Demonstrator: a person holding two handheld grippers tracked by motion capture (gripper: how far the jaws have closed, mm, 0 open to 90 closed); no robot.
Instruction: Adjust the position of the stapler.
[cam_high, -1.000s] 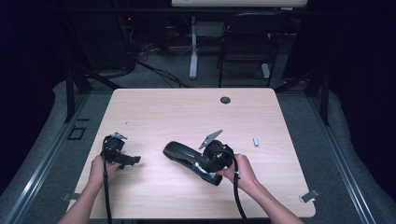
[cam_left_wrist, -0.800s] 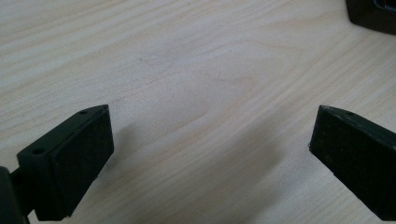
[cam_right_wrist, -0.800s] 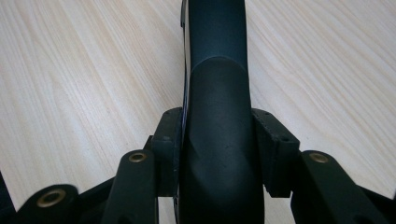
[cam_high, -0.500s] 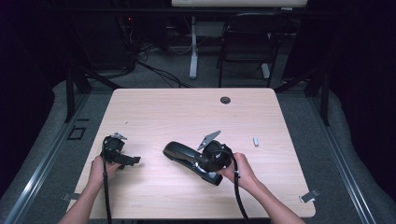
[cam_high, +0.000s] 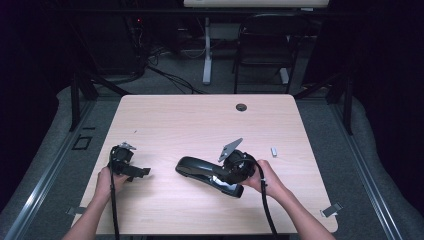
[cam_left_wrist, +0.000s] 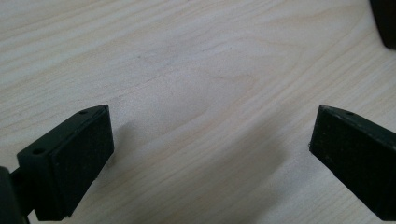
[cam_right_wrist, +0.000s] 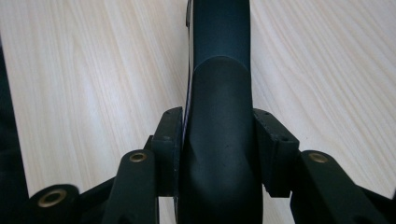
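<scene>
Right claw (cam_high: 226, 172): in the right gripper view we see its two pads pressed against the flanks of the black stapler (cam_right_wrist: 219, 140), one on each side, the jaws part-way closed around the body.
Right hand (cam_high: 265, 179): in the high view we find it behind the claw at the near right of the desk, a cable trailing back along the forearm.
Stapler: it lies on the desk (cam_high: 200, 125) near the middle of the front half; its free end (cam_high: 190, 165) points to the left in the high view, and the gripped end is under the claw.
Left claw (cam_left_wrist: 210, 154): we see its jaws wide apart with nothing between them, only bare wood grain beneath.
Left hand (cam_high: 107, 177): it holds the left claw low at the near left of the desk, well apart from the stapler.
Small pale piece (cam_high: 274, 151): it lies on the desk just right of the right claw; we cannot tell what it is.
Hard to make out: the dark shape (cam_left_wrist: 385, 23) cut off at the top right corner of the left gripper view, and the stapler's underside, hidden from us.
</scene>
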